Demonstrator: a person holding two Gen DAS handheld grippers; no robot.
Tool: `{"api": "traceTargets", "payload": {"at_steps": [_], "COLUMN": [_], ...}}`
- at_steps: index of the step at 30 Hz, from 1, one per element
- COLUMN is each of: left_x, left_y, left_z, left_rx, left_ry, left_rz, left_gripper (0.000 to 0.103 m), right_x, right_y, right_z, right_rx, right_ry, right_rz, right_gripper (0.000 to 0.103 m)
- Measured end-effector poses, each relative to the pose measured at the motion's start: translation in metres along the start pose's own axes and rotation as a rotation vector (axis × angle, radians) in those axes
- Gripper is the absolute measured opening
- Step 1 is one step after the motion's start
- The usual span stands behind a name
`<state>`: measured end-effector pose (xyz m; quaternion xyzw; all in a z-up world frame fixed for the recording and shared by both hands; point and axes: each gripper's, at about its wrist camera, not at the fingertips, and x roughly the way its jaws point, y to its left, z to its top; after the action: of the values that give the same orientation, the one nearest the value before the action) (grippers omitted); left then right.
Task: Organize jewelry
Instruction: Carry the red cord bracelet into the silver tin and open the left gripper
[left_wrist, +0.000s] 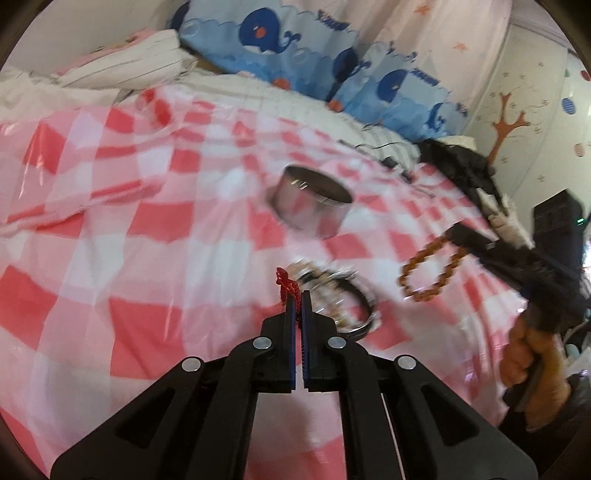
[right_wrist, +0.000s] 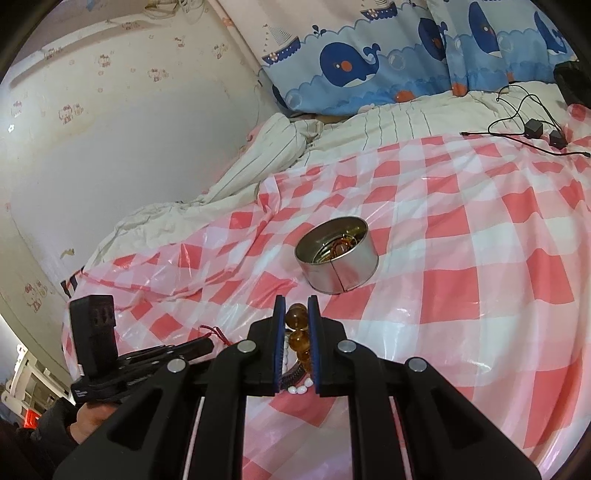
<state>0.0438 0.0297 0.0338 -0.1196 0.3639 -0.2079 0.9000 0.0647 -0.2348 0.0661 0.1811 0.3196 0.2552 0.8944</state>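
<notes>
Over checked plastic sheet (right_wrist: 461, 236) we are working: left gripper (left_wrist: 296, 295) pinching red cord (left_wrist: 286, 282), right gripper (right_wrist: 297, 306) clamping amber bead bracelet (left_wrist: 430, 267). Round metal tin (right_wrist: 338, 258) sitting ahead, jewelry inside; more bracelets (left_wrist: 343, 295) lying near left jaws.

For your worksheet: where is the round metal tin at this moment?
The metal tin stands on the pink checked sheet, centre of both views, just beyond the right tool that grips amber beads; in the left wrist view it sits behind the jewellery pile.
</notes>
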Motion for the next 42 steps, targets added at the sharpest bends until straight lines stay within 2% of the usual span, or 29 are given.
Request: {"api": "traceTargets", "payload": {"at_steps": [5,11,17,20,23,24,26,28,30,31,33,36,38,42], "left_x": [-0.006,0.005,0.043,0.08,0.13,0.138,0.134,0.119,0.106,0.099,0.088,0.074,0.072,0.072], "left_y": [-0.018,-0.038,-0.049,-0.041,-0.022,-0.014,-0.003,0.003,0.006,0.006,0.005,0.001,-0.003,-0.016], "left_z": [0.029,0.085,0.134,0.142,0.138,0.135,0.131,0.128,0.124,0.119,0.107,0.088,0.072,0.047], "left_rx": [0.035,0.089,0.056,0.018,0.018,0.01,0.012,0.039,0.073,0.097,0.143,0.186,0.206,0.248], "left_ry": [-0.025,-0.06,-0.087,-0.054,0.109,0.137,0.131,0.102,0.094,0.095,0.117,0.139,0.165,0.205], "left_rz": [-0.048,-0.079,-0.177,-0.168,-0.033,0.017,0.034,0.071,0.094,0.104,0.085,0.042,0.024,0.023], "left_gripper": [0.002,0.002,0.002,0.002,0.01,0.012,0.018,0.034,0.038,0.039,0.04,0.041,0.041,0.042], "right_x": [0.003,0.018,0.029,0.037,0.051,0.055,0.064,0.077,0.088,0.095,0.11,0.103,0.092,0.08], "right_y": [-0.001,-0.009,-0.02,-0.028,-0.032,-0.032,-0.029,-0.029,-0.033,-0.034,-0.038,-0.043,-0.045,-0.05], "right_z": [0.009,0.026,0.047,0.06,0.075,0.08,0.089,0.098,0.102,0.102,0.098,0.086,0.078,0.057], "right_rx": [0.009,0.023,0.028,0.046,0.058,0.062,0.072,0.109,0.144,0.142,0.112,0.12,0.116,0.123], "right_ry": [-0.015,-0.029,-0.041,-0.049,-0.051,-0.054,-0.059,-0.062,-0.056,-0.044,0.011,0.028,0.042,0.09], "right_rz": [0.024,0.037,0.045,0.059,0.082,0.096,0.142,0.204,0.232,0.208,0.08,0.03,-0.014,-0.087], "right_gripper": [0.013,0.013,0.013,0.013,0.013,0.013,0.013,0.013,0.013,0.013,0.025,0.03,0.04,0.041]}}
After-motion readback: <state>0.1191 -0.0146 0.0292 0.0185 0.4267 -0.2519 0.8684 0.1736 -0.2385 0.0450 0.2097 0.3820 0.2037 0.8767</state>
